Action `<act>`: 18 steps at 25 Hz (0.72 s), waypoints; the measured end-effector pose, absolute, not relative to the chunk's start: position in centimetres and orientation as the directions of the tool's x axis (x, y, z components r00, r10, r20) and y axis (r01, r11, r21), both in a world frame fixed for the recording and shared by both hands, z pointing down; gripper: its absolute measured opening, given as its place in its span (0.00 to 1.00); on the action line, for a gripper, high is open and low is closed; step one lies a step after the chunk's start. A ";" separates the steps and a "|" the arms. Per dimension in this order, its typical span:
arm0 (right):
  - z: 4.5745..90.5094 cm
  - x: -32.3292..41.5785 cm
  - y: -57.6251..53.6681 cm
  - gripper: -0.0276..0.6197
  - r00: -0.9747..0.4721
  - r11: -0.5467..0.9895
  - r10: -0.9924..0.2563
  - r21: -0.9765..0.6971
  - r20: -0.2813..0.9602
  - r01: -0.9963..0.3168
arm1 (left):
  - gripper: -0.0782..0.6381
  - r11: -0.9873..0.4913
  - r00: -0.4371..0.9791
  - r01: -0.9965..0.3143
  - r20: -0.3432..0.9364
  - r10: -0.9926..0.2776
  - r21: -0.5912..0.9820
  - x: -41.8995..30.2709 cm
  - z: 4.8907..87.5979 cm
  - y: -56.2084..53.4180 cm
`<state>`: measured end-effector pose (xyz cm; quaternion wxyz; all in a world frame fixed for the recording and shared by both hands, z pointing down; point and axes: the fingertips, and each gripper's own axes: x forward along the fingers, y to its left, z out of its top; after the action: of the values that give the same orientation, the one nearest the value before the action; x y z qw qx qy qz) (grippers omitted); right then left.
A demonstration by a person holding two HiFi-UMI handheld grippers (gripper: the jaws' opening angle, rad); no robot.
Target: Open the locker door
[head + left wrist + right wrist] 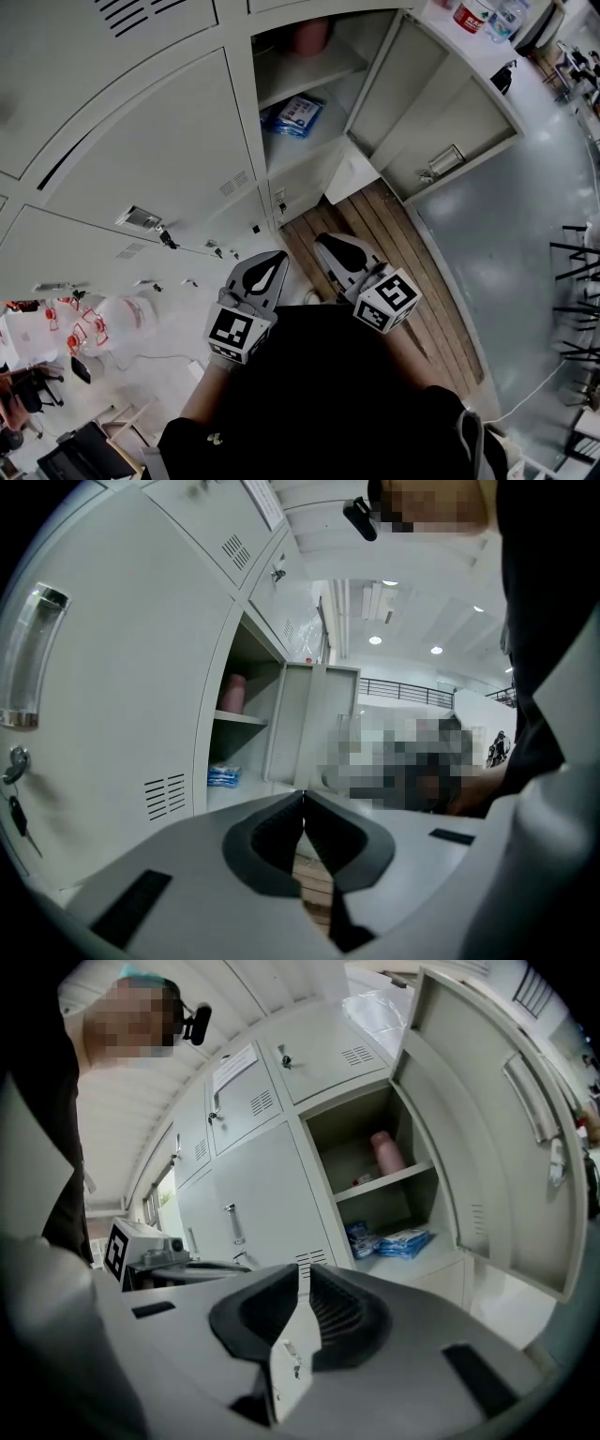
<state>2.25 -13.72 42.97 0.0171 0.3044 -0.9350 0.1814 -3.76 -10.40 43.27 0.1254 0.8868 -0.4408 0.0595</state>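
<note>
Drift is the risk: locker door [441, 103] stands wide at one o'clock, unheld, while left claw [275, 260] and right claw [326, 242] sit pinched closed and empty toward six. Any bump could swing it back.

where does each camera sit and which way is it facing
Head view: on the head, steeply down at the open locker; left gripper, right gripper, dark top show.
Left gripper view: on the left gripper, along its shut jaws, locker seen side-on.
Right gripper view: on the right gripper, facing the locker's front; shut jaws, left gripper show.
All share the blue packets.
</note>
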 end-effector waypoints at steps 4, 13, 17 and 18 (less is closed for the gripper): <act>43.0 2.3 -13.5 0.13 -0.800 0.760 -0.580 -0.252 0.152 -0.599 | 0.14 -0.577 0.603 -0.798 0.215 -0.768 0.178 -4.0 43.3 -10.2; 42.7 2.4 -13.2 0.13 -0.776 0.754 -0.610 -0.184 0.158 -0.631 | 0.14 -0.556 0.594 -0.803 0.224 -0.772 0.213 -5.0 44.1 -9.9; 42.2 2.8 -13.3 0.13 -0.764 0.750 -0.628 -0.148 0.149 -0.645 | 0.14 -0.541 0.577 -0.816 0.218 -0.787 0.206 -5.8 43.3 -10.3; 42.2 2.9 -13.4 0.13 -0.761 0.746 -0.632 -0.150 0.148 -0.649 | 0.14 -0.536 0.572 -0.819 0.216 -0.792 0.204 -6.1 43.2 -10.4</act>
<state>2.95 -13.41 42.16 0.0439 0.3432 -0.9333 0.0964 -6.06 -10.42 43.21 0.1422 0.8750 -0.4601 0.0485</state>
